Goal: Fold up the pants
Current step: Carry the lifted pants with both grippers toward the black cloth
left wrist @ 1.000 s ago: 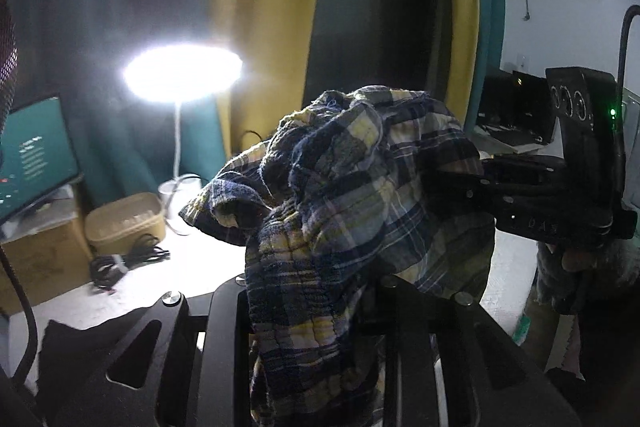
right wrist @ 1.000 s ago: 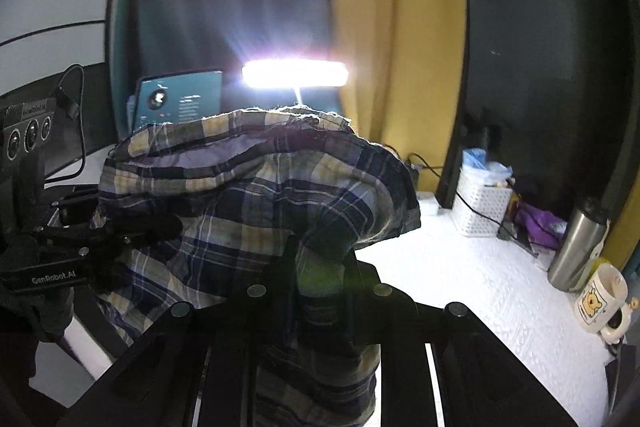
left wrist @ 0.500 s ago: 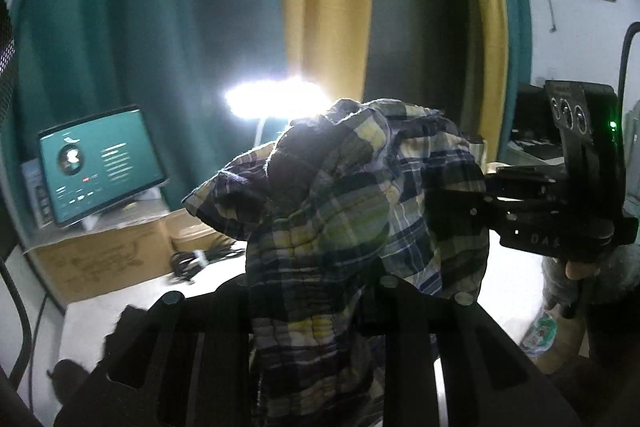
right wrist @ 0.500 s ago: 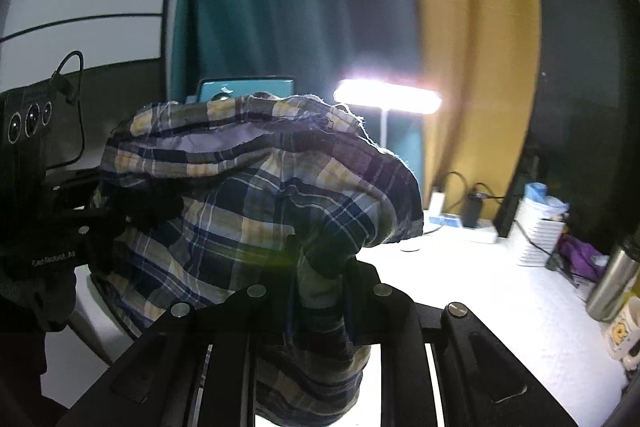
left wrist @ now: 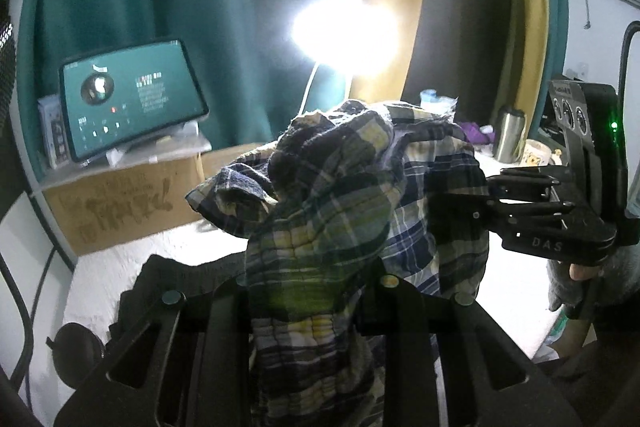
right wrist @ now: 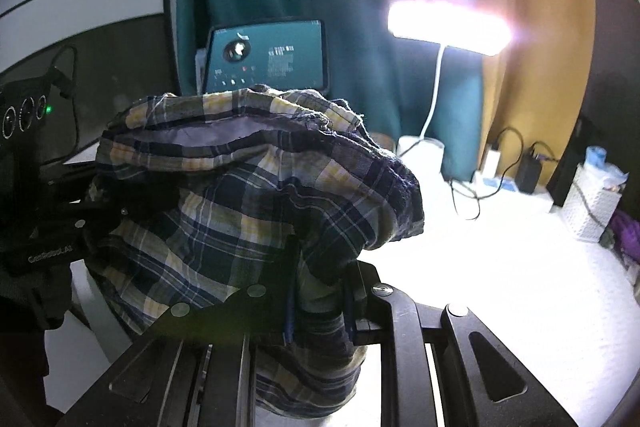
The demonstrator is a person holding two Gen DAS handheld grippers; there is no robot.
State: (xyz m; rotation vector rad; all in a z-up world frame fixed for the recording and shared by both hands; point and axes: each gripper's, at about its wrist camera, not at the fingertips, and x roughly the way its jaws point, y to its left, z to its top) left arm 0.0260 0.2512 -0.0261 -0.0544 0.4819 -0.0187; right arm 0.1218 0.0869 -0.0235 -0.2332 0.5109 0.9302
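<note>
The left gripper [left wrist: 316, 291] and right gripper [right wrist: 320, 303] each pinch a bunched, crinkly fold of the plaid cotton pants [left wrist: 352, 195], held aloft between them, hems drooping above bare white tabletop [right wrist: 500, 267] ahead of both.

White textured table [right wrist: 500, 267] under a bright lamp.

Ahead of the right gripper [right wrist: 320, 291], a white lamp base [right wrist: 420, 147] stands at the table's far edge; right of it lie black cables [right wrist: 472, 195], a black charger [right wrist: 528, 171] and a white perforated plastic basket [right wrist: 592, 207]. Left of the left gripper [left wrist: 312, 291] sits a brown cardboard box [left wrist: 128, 203].
</note>
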